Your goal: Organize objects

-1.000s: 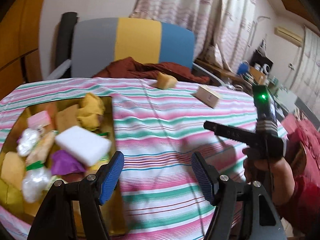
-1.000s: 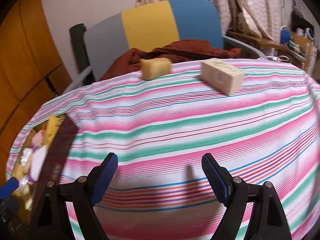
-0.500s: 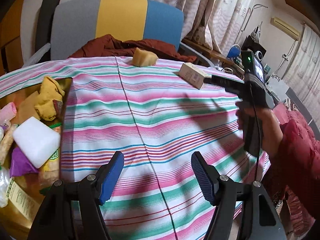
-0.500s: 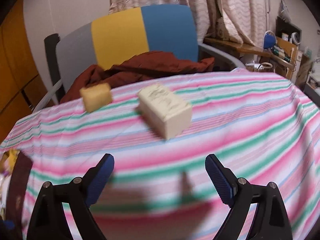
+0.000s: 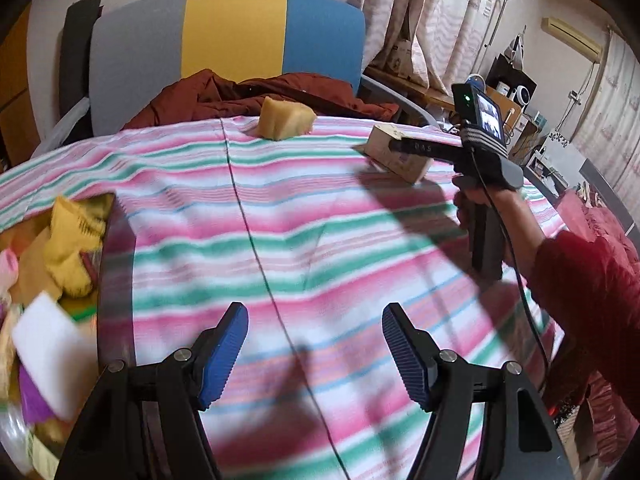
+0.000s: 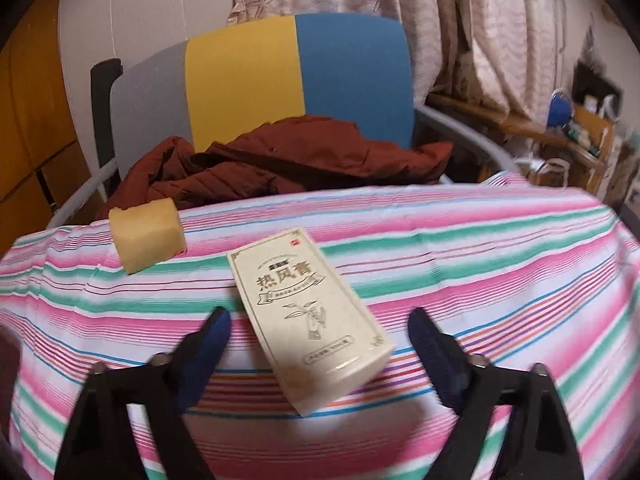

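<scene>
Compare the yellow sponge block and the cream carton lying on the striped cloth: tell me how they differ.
The yellow sponge block is plain and unprinted; the cream carton carries printed characters and a plant drawing. The sponge block is short and chunky, the carton long and flat-faced. The sponge block sits at the cloth's far edge by the brown jacket; the carton lies nearer, between the open fingers of the right gripper, untouched. Both rest on the striped tablecloth, outside the box of items.

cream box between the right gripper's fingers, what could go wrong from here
The cream box lies skewed between the right gripper, whose jaws have just been closing without touching it; the pads may catch its corners and spin it. The yellow sponge block sits near the tablecloth edge, so a nudged box might knock it off. The left gripper hangs open, too far to help.
</scene>
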